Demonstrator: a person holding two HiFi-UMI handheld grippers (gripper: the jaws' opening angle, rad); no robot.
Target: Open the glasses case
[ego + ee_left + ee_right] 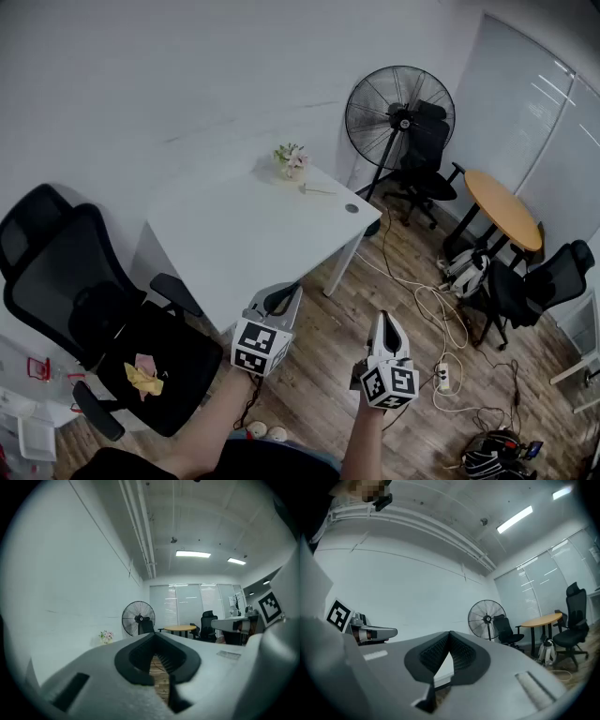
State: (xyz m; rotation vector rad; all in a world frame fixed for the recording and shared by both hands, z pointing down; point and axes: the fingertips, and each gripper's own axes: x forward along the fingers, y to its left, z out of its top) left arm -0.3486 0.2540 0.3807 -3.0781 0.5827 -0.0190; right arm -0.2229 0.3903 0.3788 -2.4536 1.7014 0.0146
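Pre-approach, nothing started. L gripper (284,298) + R gripper (386,325) both pressed together, empty, held short of white table (225,244). Glasses case not identifiable; maybe small item (317,190) by flowers (292,159). Next: I close in, locate case, spread jaws.

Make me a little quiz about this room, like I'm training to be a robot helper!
1. True or false: the left gripper is holding something.
2. Pick one: what stands near the far edge of the white table? A) flowers B) a laptop C) a kettle
3. Fill in the gap: the yellow thing lies on the seat of a black ____.

Key:
1. False. Its jaws are together with nothing between them.
2. A
3. chair
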